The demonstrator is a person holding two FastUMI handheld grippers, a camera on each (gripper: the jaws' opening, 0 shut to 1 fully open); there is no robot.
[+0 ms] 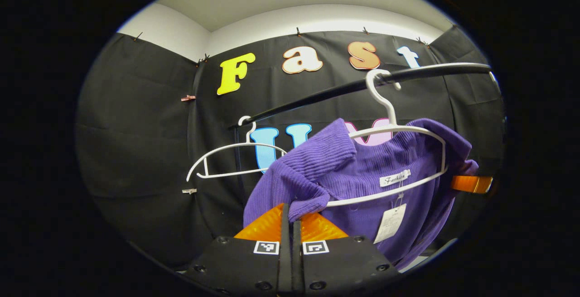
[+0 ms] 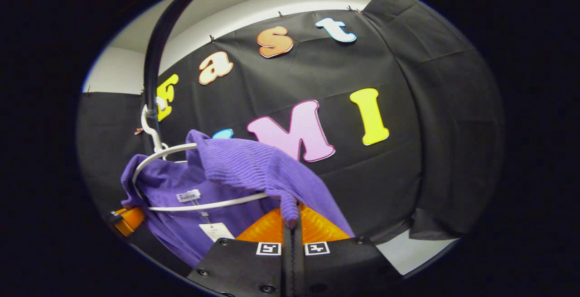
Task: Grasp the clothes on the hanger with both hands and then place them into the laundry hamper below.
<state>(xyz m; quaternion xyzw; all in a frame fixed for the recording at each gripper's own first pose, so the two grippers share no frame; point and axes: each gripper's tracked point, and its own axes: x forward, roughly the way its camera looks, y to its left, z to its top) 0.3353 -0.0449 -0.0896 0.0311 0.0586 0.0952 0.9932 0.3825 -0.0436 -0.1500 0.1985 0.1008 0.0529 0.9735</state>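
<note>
A purple ribbed sweater drapes over a white hanger that hooks on a black rail. In the left gripper view my left gripper is shut on a fold of the sweater's shoulder, lifted off the hanger's end. The right gripper's fingers show at the sweater's far shoulder. In the right gripper view my right gripper is shut on the other shoulder of the sweater, pulled up beside the hanger. The left gripper's fingers show at the lower left. A white tag dangles from the collar.
A second, bare white hanger hangs on the same rail to the left of the sweater. The rail curves overhead in the right gripper view. Black cloth walls close in behind and at both sides. A pale strip of floor lies below.
</note>
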